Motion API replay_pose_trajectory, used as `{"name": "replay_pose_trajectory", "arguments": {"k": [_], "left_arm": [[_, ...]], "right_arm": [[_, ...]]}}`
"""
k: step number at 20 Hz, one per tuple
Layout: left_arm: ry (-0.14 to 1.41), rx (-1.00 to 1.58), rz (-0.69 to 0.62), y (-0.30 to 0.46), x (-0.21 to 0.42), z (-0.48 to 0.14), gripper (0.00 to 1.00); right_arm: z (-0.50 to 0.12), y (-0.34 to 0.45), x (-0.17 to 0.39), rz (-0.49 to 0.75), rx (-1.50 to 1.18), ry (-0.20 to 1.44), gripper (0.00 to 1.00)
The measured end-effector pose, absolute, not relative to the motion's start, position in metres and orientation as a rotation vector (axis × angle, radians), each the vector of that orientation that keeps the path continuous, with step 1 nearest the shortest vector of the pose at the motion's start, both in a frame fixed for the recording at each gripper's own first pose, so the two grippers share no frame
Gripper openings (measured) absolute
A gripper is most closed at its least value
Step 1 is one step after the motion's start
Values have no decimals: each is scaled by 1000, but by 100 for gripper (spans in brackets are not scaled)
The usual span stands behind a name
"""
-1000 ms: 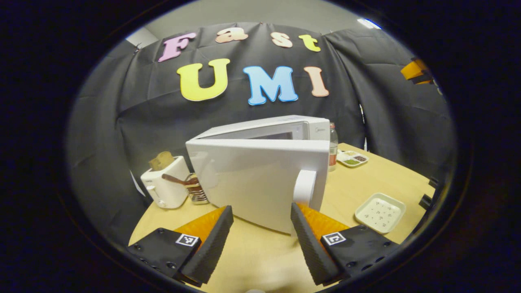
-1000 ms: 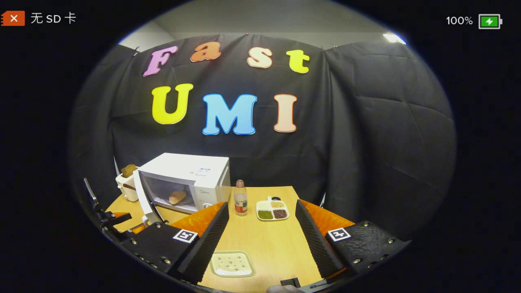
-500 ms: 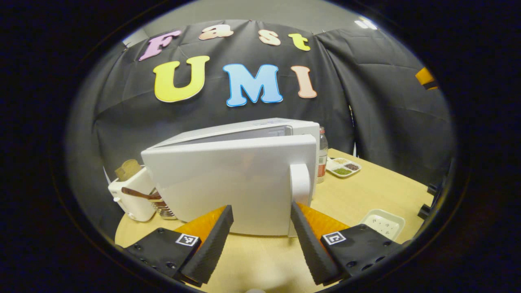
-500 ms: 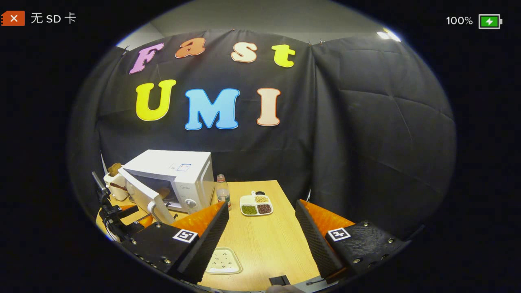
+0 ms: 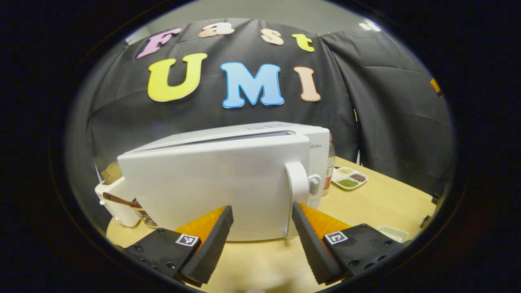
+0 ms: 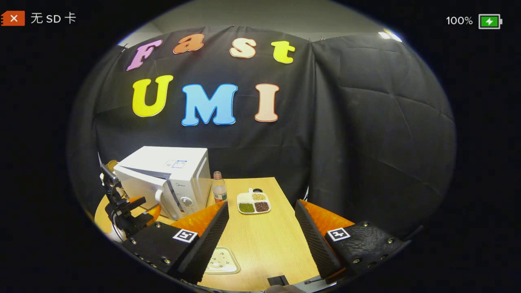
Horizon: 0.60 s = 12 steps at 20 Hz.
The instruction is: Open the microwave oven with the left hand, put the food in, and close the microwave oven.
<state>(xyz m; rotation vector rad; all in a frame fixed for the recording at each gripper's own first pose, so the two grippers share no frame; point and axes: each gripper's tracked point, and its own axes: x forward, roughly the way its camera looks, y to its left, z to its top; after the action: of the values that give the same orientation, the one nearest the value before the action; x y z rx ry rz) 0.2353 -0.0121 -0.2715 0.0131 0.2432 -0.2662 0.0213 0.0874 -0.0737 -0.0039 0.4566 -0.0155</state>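
Observation:
The white microwave (image 5: 260, 134) stands close in front of me in the left gripper view. Its door (image 5: 203, 187) is swung almost shut, with a narrow gap left along the top. My left gripper (image 5: 260, 228) is open, its tips right at the door's lower face, the right one just under the white handle (image 5: 297, 189). The food is hidden behind the door. In the right gripper view the microwave (image 6: 179, 171) sits at the table's far left with the left gripper (image 6: 144, 209) in front of it. My right gripper (image 6: 262, 240) hangs open and empty over the table.
A white toaster (image 5: 116, 199) with bread stands left of the microwave. A small bottle (image 6: 219, 188) and a divided dish of grains (image 6: 253, 202) sit to its right. A white plate (image 6: 222, 260) lies near the table's front edge (image 6: 260, 285).
The microwave door has swung from wide open to nearly shut as my left gripper moved in with it. The right gripper stayed open and drifted a little to the right.

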Motion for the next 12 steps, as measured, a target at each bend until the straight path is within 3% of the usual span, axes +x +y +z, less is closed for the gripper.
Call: {"name": "replay_pose_trajectory", "arguments": {"k": [12], "left_arm": [[232, -17, -232, -22, 260, -266, 98]], "right_arm": [[-77, 85, 33, -3, -3, 465, 100]]}}
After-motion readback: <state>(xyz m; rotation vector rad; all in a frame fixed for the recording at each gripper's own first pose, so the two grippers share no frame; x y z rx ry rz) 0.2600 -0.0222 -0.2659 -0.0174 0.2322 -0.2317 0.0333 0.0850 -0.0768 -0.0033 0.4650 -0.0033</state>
